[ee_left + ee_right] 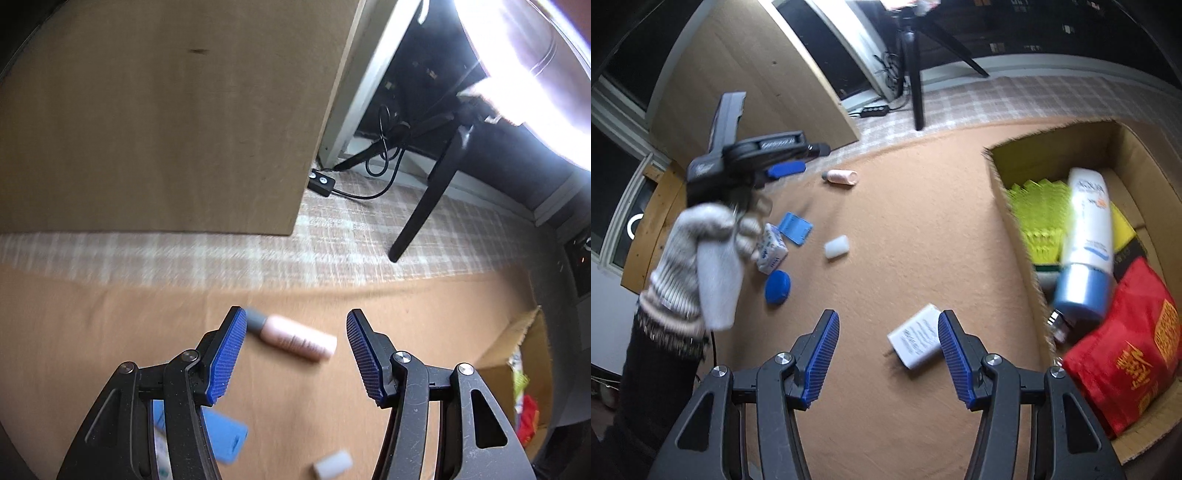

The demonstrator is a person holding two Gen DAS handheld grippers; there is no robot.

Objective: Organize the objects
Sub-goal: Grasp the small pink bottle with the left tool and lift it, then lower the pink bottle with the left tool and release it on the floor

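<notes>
Left wrist view: the left gripper (pixel 295 332) has its jaws spread and empty, hanging over the tan mat (pixel 110 350).
Bottle: a small pink bottle (pixel 301 338) with a grey cap lies on its side on the mat, near the mat's far edge, between the blue pads in this view but not touched.
Handling: probably light, stiff and smooth, so it could roll; best taken across the middle of the body, away from the cap.
Nearby: a blue card (pixel 225 439) and a small white block (pixel 332 463) lie closer to the camera (both blurred).
Right wrist view: the right gripper (pixel 888 332) is also spread and holds nothing; a white charger (pixel 916 341) lies on the mat just beyond its right pad.
Box: a cardboard box (pixel 1015 221) at the mat's right edge already holds a white and blue bottle (pixel 1086 251), a red bag (pixel 1126 362) and something yellow.
Person: a gloved hand (pixel 701 258) grips the left tool's handle above the mat's left side.
</notes>
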